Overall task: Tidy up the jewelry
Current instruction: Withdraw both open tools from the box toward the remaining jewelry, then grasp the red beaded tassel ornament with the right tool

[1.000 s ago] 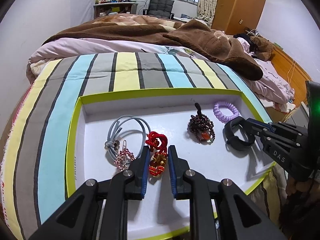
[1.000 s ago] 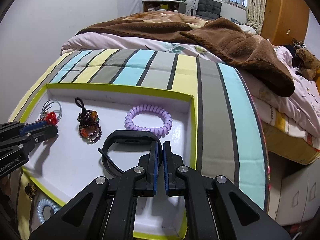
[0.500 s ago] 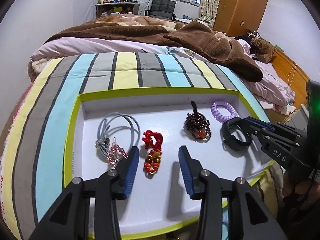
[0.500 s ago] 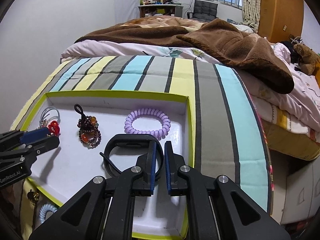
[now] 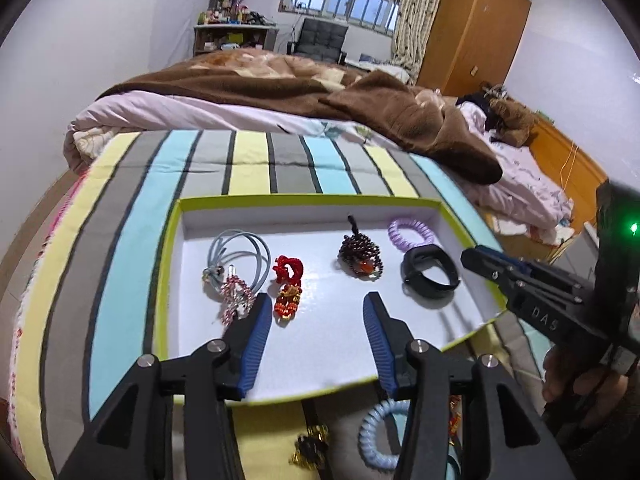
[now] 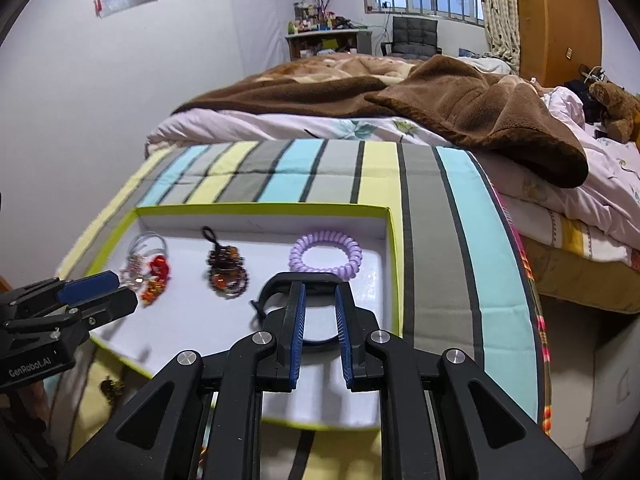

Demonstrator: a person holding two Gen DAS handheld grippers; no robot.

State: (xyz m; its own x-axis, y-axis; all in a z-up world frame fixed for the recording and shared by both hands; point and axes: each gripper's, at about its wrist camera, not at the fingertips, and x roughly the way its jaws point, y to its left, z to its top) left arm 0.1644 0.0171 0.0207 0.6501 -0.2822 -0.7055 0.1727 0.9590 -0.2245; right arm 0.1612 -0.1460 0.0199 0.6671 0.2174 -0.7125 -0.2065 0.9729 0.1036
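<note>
- Tray [image 5: 168,264]: white inside, lime-green rim.
- Bedspread [image 5: 248,164]: yellow, blue, grey stripes.
- Coil hair tie [image 6: 326,251]: lilac.
- Wristband [image 5: 430,270]: black.
- Blanket [image 6: 460,100]: brown.

Left tool [image 6: 100,292] reads "GenRobot.AI"; right tool [image 5: 480,260] "DAS" (partly hidden).

Bare white floor along the near edge of the tray [image 5: 468,332], free for passing. Blocked across the middle by a row: grey hair ties [image 5: 240,256], red beads [image 5: 289,280], dark bead bracelet [image 5: 360,256], black band [image 5: 430,274], purple coil [image 5: 412,234] toward the far right corner.
</note>
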